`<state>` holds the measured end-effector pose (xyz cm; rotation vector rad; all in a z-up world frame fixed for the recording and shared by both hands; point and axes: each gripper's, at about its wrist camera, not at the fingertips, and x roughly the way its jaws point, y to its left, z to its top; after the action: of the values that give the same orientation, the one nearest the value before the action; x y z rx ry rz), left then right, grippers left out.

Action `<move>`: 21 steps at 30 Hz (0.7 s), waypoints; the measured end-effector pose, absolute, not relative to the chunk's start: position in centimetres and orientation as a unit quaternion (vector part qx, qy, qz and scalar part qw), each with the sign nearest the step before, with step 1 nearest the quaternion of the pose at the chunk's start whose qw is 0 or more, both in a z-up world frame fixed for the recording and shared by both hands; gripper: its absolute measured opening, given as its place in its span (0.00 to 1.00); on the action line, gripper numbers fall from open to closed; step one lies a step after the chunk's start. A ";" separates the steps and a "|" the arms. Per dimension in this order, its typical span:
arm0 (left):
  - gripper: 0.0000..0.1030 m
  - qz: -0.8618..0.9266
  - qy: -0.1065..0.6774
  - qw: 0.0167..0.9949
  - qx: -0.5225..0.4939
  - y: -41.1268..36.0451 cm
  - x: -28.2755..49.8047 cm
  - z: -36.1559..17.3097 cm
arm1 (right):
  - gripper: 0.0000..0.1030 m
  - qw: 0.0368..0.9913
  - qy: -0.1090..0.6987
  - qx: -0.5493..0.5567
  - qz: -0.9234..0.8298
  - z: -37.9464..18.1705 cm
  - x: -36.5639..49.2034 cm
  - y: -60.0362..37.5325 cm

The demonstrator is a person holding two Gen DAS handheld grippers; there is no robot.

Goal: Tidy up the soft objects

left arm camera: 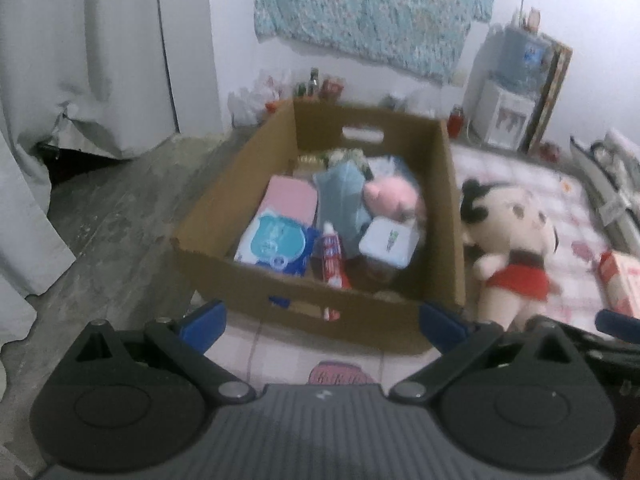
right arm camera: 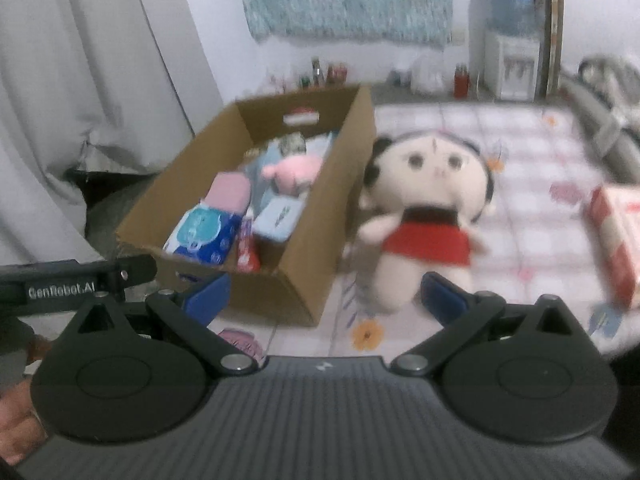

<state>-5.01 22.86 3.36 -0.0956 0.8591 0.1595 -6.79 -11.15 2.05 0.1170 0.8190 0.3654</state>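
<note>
A cardboard box point(left arm camera: 320, 216) sits on the checked mat point(right arm camera: 532, 152), open at the top, so things can be dropped straight in. It already holds a pink plush point(left arm camera: 390, 196), a wipes pack point(left arm camera: 276, 246), a tube point(left arm camera: 334, 258) and a small white case point(left arm camera: 386, 246), packed close together.

The doll point(right arm camera: 430, 208) in the red dress lies on its back on the mat, just beside the box's right wall and outside it, so to my eye it is the soft thing yet to go in. A red and white carton point(right arm camera: 618, 240) lies further right, well apart.

The right gripper point(right arm camera: 326, 300) hangs low in front of the doll with its blue fingers spread wide and nothing between them, which looks like lining up for a grab at the body. The left gripper point(left arm camera: 322, 322) faces the box's near wall, also spread and empty, perhaps ready to steady the box.
</note>
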 end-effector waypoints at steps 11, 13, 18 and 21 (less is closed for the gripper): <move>1.00 0.081 0.426 0.901 -0.008 22.2 -5.0 3.0 | 0.99 0.888 0.418 0.051 0.184 1.0 -6.2 -10.1; 1.00 0.081 0.427 0.901 -0.003 22.1 -4.9 2.9 | 0.99 0.888 0.421 0.048 0.181 0.9 -5.9 -10.2; 1.00 0.079 0.430 0.899 0.010 22.0 -4.6 2.8 | 0.99 0.885 0.429 0.049 0.174 0.3 -5.4 -10.3; 1.00 0.079 0.433 0.898 0.014 22.0 -4.3 2.6 | 0.99 0.883 0.434 0.049 0.171 0.1 -5.2 -10.2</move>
<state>-4.27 22.03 2.63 0.0282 0.8959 0.1629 -5.16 -10.20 0.10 0.1024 0.9033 0.3560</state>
